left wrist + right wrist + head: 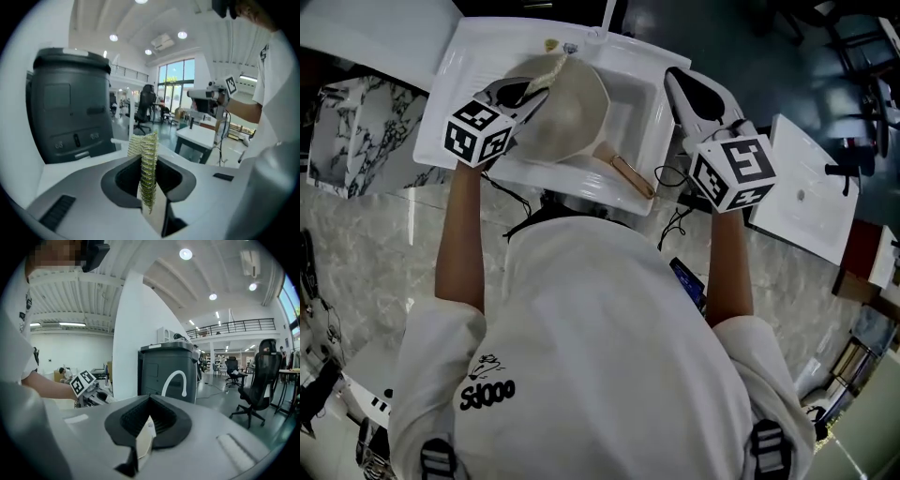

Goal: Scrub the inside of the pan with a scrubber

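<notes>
The left gripper (pixel 536 91) clenched the mesh scrubber (pixel 547 69) just over the pan (pixel 572 117), which lay in the sink (pixel 465 58). Its wooden handle (pixel 630 175) ran near-right, toward the right gripper (pixel 673 77), whose jaws were closed and apparently empty.

The right gripper (pixel 144 427) is seen with jaws closed together. A grey bin (pixel 168 366) is seen beyond, an office chair (pixel 260 380) at far right.
</notes>
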### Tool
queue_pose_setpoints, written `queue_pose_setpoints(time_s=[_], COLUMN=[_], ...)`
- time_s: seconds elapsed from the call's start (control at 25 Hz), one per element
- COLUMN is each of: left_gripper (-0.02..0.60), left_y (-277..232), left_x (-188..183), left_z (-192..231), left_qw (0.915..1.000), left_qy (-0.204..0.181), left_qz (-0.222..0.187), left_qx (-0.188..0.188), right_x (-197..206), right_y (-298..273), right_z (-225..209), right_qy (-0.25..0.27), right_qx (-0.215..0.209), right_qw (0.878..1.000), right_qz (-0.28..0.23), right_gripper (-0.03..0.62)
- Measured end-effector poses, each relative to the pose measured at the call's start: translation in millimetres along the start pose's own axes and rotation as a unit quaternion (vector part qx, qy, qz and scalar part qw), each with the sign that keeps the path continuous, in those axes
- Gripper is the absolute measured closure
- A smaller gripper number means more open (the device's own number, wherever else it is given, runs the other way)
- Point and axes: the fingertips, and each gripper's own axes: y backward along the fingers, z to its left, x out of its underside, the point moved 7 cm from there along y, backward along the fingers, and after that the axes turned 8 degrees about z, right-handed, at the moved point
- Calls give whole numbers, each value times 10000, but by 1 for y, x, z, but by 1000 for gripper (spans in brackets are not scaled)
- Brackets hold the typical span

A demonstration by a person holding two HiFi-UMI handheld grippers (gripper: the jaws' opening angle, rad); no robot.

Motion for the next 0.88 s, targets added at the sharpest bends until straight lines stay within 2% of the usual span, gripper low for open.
queue_pose_setpoints(time_s=[0.12, 0.24, 0.36, 0.44, 0.64, 0.88], left_gripper=[511, 511, 511, 511, 509, 510], left_y=[31, 63, 90, 103, 119, 136], left_x=[-37, -73, -104, -121, -147, -163], left_z=[15, 25, 24, 21, 14, 7], left_qw=[9936, 9778, 9608, 9535, 9440, 9330], left_qy=[35, -50, -328, -539, -1045, -1272], left_qz=[-923, -1731, -2280, -2443, -2511, -2686], left_qx=[-651, -1181, -1542, -1683, -1870, -2029], right_x=[-23, -43, -57, -66, -81, -101], right_y=[1, 1, 4, 3, 0, 6], right_z=[-1, -1, -3, -2, 4, 8], right_qy=[193, 315, 476, 648, 994, 1073], right_qx=[208, 347, 574, 691, 701, 773], right_qw=[9993, 9979, 9956, 9935, 9903, 9883], right_qz=[-247, -454, -573, -628, -673, -762], right_gripper=[586, 586, 586, 586, 586, 586])
